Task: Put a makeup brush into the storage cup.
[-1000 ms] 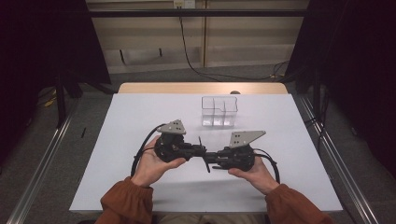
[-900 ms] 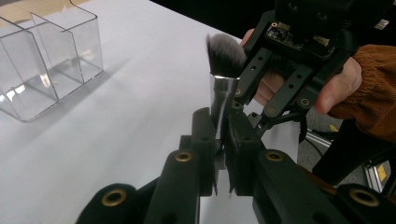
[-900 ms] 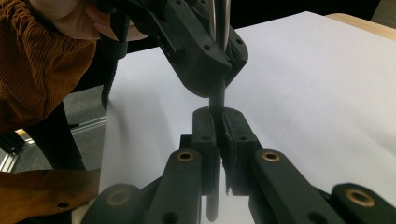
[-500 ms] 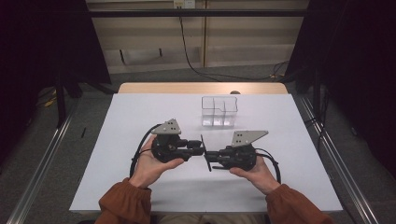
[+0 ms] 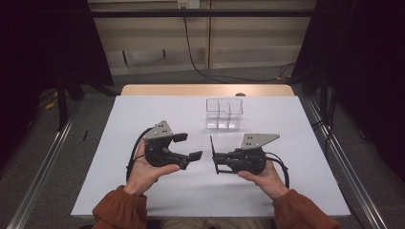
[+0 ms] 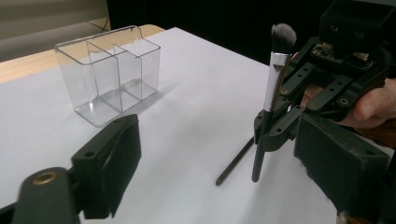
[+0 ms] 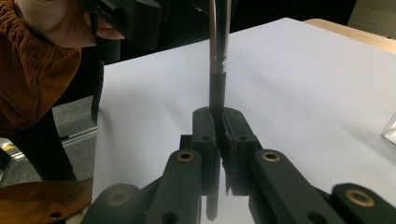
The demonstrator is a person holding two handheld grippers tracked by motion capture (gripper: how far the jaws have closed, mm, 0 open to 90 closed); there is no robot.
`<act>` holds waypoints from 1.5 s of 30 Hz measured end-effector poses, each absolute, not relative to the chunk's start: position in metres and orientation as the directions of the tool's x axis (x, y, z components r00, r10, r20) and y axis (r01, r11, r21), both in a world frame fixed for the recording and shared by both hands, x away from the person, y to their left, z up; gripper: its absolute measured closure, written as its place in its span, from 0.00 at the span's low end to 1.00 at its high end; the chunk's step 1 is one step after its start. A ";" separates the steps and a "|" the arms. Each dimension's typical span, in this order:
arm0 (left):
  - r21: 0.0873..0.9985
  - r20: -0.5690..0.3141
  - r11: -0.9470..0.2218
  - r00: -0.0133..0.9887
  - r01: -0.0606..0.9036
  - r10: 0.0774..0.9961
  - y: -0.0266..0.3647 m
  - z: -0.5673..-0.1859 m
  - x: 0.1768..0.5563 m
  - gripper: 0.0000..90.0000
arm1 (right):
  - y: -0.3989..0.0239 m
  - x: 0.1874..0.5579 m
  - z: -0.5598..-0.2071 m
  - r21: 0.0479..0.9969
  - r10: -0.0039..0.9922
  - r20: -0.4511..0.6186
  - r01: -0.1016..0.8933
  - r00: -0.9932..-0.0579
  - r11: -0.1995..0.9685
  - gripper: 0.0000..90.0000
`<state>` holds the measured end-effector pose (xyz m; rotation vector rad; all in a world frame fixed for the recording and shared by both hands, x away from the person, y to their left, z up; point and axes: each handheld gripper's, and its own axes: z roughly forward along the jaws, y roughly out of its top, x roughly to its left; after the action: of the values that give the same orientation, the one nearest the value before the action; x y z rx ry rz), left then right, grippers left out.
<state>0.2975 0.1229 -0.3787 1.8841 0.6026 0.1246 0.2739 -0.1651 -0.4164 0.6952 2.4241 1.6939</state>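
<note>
Black jaws of my right gripper (image 5: 214,156) are clamped on the dark handle of a makeup brush (image 6: 272,98), which stands upright between my two hands, bristles at the top, its lower end just above the white table (image 5: 296,191). My left gripper (image 5: 189,146) has just been opening; its jaws now stand wide with nothing between them, a little left of the brush and clear of it. So I judge the handover done: the brush sits in my right grip alone. What is left, as I read it, is carrying it to the clear plastic organizer (image 5: 224,113), which stands at the far side of the table, well apart from the brush, its compartments bare. Nothing has gone in yet.
</note>
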 end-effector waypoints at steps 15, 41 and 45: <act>0.915 -0.200 -0.202 0.827 0.350 0.526 0.157 -0.391 0.294 0.03 | -0.169 0.272 -0.415 0.914 0.428 0.168 0.303 -0.888 0.271 0.94; 0.957 -0.125 -0.101 0.699 0.273 0.704 0.233 -0.417 0.264 0.03 | -0.176 0.272 -0.412 0.921 0.457 0.167 0.304 -0.873 0.244 0.94; 0.951 -0.149 -0.081 0.673 0.297 0.725 0.242 -0.423 0.262 0.03 | -0.178 0.272 -0.411 0.923 0.464 0.165 0.302 -0.870 0.238 0.94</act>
<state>0.2621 0.2419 -0.4234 1.6663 0.8414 0.4352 0.2723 -0.1776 -0.4108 0.7346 2.3554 1.7037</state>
